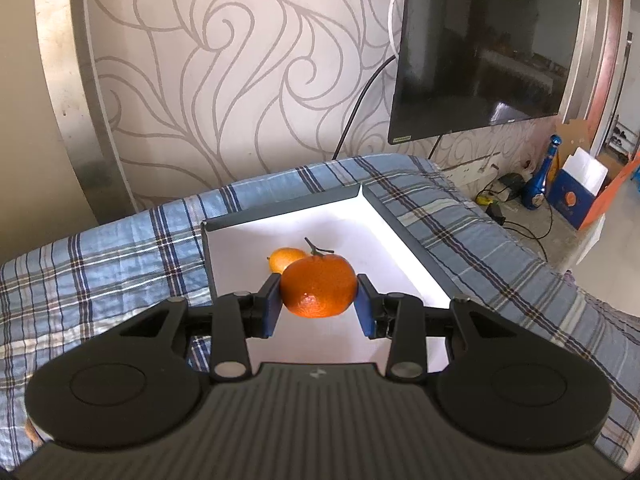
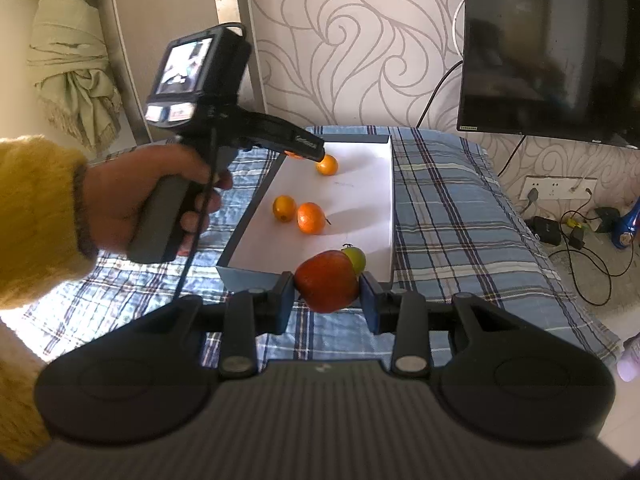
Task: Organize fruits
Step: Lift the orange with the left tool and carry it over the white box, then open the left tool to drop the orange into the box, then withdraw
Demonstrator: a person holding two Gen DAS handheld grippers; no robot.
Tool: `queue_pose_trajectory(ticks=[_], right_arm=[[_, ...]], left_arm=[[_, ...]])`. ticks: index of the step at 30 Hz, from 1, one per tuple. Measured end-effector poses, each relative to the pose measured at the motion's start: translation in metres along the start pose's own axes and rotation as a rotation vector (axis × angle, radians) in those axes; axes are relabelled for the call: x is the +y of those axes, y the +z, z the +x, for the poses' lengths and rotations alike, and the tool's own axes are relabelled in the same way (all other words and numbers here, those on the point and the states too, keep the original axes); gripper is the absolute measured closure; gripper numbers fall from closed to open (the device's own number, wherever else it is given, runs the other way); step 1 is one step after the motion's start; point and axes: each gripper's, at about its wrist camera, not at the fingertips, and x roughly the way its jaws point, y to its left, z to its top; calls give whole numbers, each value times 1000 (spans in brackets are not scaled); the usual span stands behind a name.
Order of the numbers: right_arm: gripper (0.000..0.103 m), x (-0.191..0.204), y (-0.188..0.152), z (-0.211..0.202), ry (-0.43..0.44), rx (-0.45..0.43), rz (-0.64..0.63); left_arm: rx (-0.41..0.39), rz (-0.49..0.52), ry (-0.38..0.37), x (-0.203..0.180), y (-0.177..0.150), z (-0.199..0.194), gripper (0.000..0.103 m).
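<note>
Tangerine [image 1: 318,286] with stem and leaf is sitting clamped between the blue pads [image 1: 271,306] of the left gripper [image 1: 318,304], hanging above the white floor of the shallow box [image 1: 400,216]. Smaller yellow-orange fruit [image 1: 282,258] is lying on the box floor just behind the tangerine, partly hidden by it. Box is resting on a blue plaid cloth [image 1: 100,264] covering the table, near the wall with swirl wallpaper [image 1: 240,80]. Dark TV screen [image 1: 484,48] is hanging on that wall at right.

Right gripper [image 2: 327,298] is squeezing a red-orange fruit [image 2: 326,282] between its pads [image 2: 285,300], held over the plaid cloth just in front of the near wall of the box [image 2: 248,274]. Green fruit [image 2: 356,259] is peeking out right behind the red one, inside the near end of the box; cannot tell if the two are touching.

Right wrist view is also showing a hand [image 2: 148,196] in a fuzzy yellow sleeve [image 2: 36,216] gripping the handle of the left tool, whose tip is reaching over the far end of the box. Two oranges [image 2: 298,214] are lying side by side mid-box, close together. Another small orange [image 2: 327,165] is lying at the far end, just beside the left tool's tip.
</note>
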Motion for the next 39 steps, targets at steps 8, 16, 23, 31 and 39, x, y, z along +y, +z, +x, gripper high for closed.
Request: queue_pose_trajectory(ticks=[8,16,23,31,39], right_arm=[[65,-2,-1,0,-6,8,1],[65,-5,-2,-3,-15,6,11],[65,-3,-2,-2,-11,11,12],[65,-3,-3,-3,-12,13,13],[65,-1,-4,-3,-10,9,11]], left_arm=[[14,17,13,-7,1,16,59],[13,27,30,-7,1,23,59],[20,29,40,-7,1,28,59],[23,32,52,-9,1,29,58],[-12,55,65,-11,5,21,46]])
